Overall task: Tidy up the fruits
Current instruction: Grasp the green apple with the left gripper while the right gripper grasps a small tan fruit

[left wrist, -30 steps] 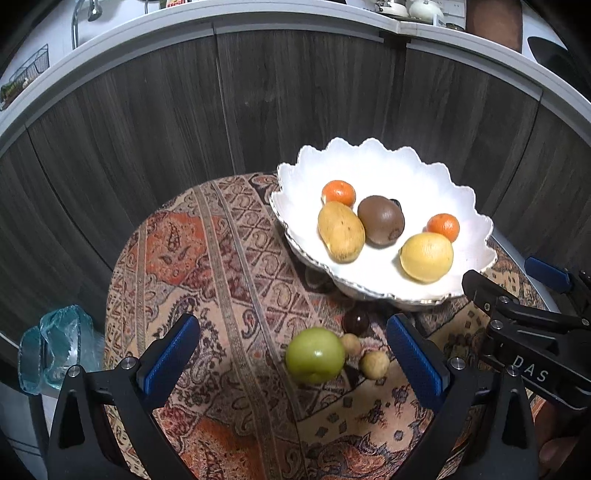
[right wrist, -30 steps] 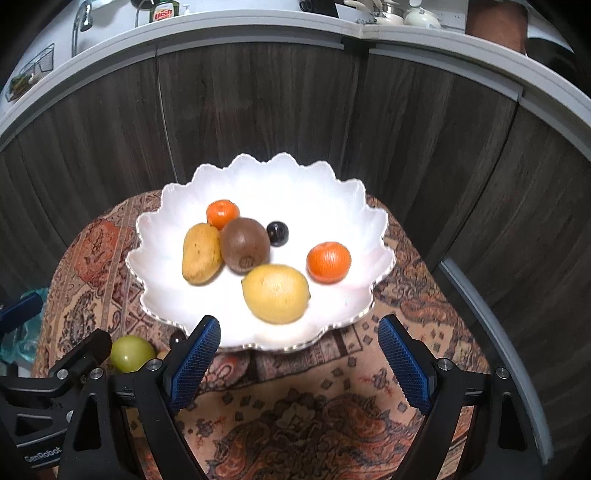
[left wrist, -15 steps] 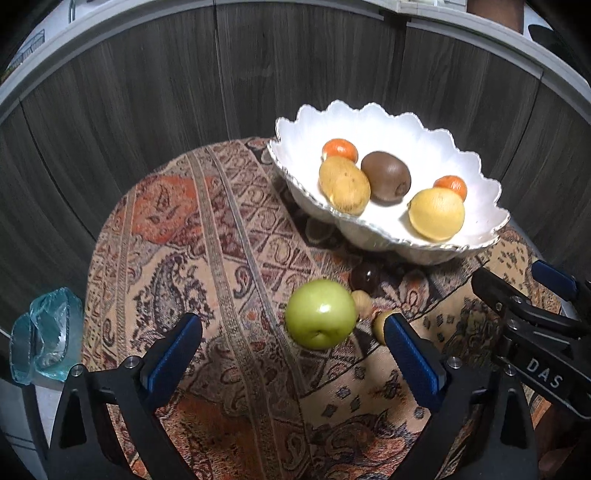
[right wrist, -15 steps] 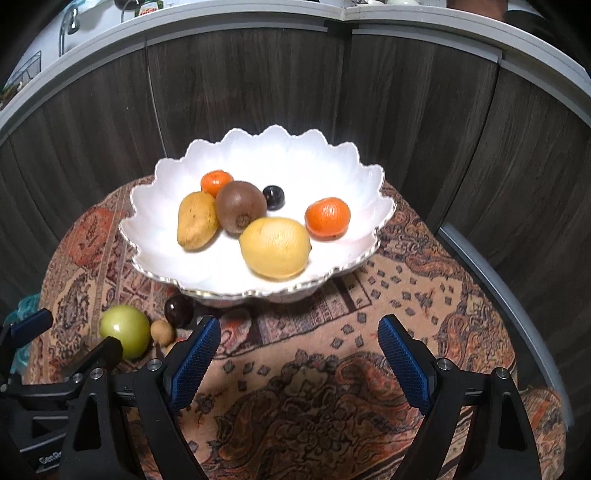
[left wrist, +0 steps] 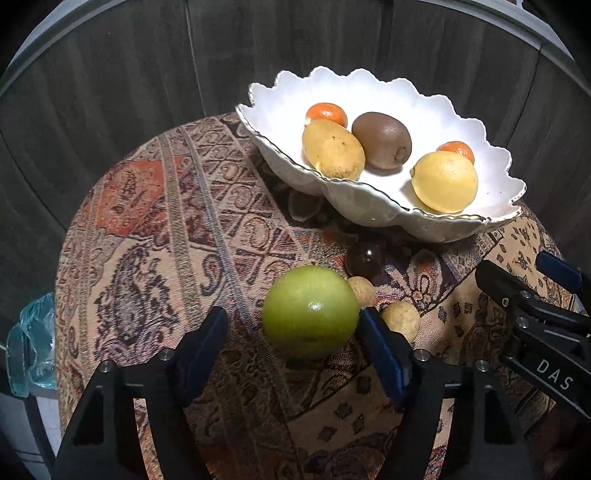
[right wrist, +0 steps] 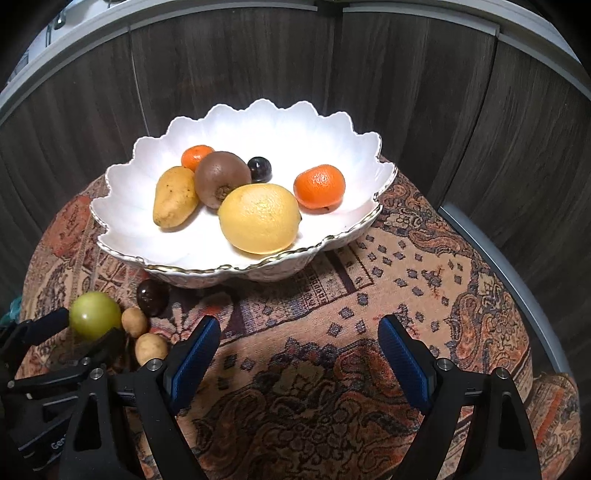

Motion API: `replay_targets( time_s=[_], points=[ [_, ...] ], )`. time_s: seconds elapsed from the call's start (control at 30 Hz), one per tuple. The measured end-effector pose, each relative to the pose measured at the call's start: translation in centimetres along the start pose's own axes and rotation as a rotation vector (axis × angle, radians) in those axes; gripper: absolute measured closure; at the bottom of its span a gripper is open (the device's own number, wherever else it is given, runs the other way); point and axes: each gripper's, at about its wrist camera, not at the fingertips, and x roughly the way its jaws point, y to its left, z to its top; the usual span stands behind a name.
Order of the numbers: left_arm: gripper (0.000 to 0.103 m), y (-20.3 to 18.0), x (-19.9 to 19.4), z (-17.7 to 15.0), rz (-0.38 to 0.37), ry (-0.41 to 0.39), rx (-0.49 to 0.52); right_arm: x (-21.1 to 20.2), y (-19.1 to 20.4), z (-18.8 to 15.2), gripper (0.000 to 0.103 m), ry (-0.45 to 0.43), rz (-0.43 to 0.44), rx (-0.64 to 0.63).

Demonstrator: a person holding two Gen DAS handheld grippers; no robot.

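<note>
A home kitchen is suggested — dark wood-grain cabinet fronts [right wrist: 406, 92] under a pale countertop edge [right wrist: 535, 26], a round table draped in a patterned cloth [right wrist: 424, 258].

Dark wood-grain cabinet panels [right wrist: 413, 110] curve behind a round worktop draped in a patterned paisley cloth [left wrist: 155, 236]. A pale counter edge [right wrist: 532, 33] tops the panels. Crumpled clear bluish plastic [left wrist: 31, 343] sits low at the left.

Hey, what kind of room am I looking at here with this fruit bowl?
Most likely a home kitchen or dining corner. A white scalloped fruit bowl sits on a small round table under a patterned cloth, backed by dark wood-grain cabinet fronts beneath a pale countertop edge.
</note>
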Motion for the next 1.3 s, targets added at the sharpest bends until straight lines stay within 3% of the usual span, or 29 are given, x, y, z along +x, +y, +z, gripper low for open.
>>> replay_targets(
  time_s=[0.07, 0.2, 0.63, 0.93, 1.03, 1.17, 1.3],
  points=[
    [0.035, -0.1, 0.3, 0.1, -0.018, 0.0, 0.005, 0.3, -0.1, -0.1, 0.015, 0.004, -0.003, 0.001],
    [0.056, -0.4, 0.9, 0.2, -0.039, 0.013, 0.015, 0.7, -0.2, -0.1, 0.015, 0.012, -0.005, 0.001],
    [0.056, 0.7, -1.7, -1.0, -0.005, -0.003, -0.008, -0.5, 1.2, -0.1, 0.015, 0.0, 0.034, -0.032],
    [0.056, 3.4, -4.5, -2.4, 0.05, -0.043, -0.04, -1.0, 4.6, -0.2, 0.016, 0.0, 0.111, -0.105],
    [0.056, 4.3, -4.6, -2.8, 0.069, -0.048, -0.06, -0.8, 5.7, -0.4, 0.022, 0.003, 0.117, -0.133],
    [0.056, 5.3, -4.2, -3.2, 0.072, -0.043, -0.095, -0.2, 7.0, -0.7, 0.039, 0.035, 0.138, -0.164],
    [0.056, 5.7, -4.0, -3.4, 0.062, -0.046, -0.111, -0.2, 8.1, -1.0, 0.046, 0.034, 0.157, -0.194]
  ],
)
